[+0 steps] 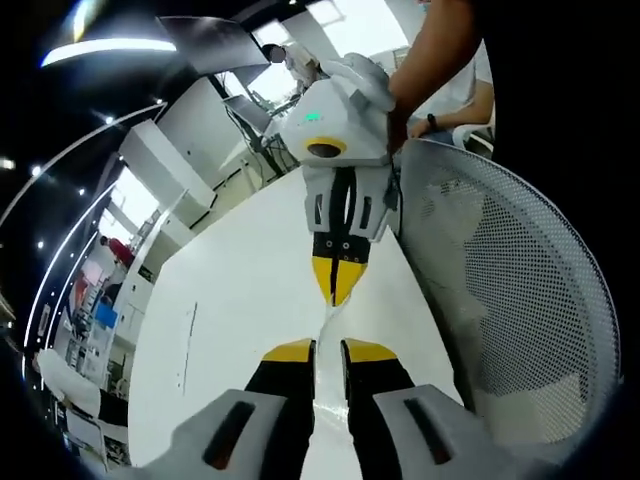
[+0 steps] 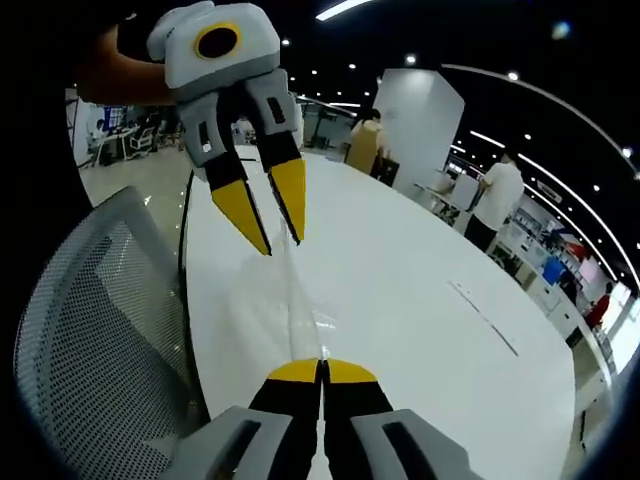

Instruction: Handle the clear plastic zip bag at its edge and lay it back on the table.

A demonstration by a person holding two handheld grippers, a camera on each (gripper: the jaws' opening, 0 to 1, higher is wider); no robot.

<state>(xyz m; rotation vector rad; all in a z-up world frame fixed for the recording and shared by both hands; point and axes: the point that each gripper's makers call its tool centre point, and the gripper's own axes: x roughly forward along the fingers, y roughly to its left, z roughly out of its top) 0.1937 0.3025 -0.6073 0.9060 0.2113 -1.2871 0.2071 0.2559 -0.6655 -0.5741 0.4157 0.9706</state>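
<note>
Zip bag [image 2: 297, 300] stretched thin above the white bench [image 2: 400, 290], right claw [image 2: 322, 368] pinching its near edge, left claw [image 2: 283, 235] a little open around the far edge, mesh chair [image 2: 90, 330] beside.

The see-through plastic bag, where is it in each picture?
Left gripper view: the clear zip bag is a thin strip at lower centre, stretched between the open left tool and the shut right tool above it.
Right gripper view: the bag runs up the middle from the right tool to the left tool.
Shared landmark: the white table.
</note>
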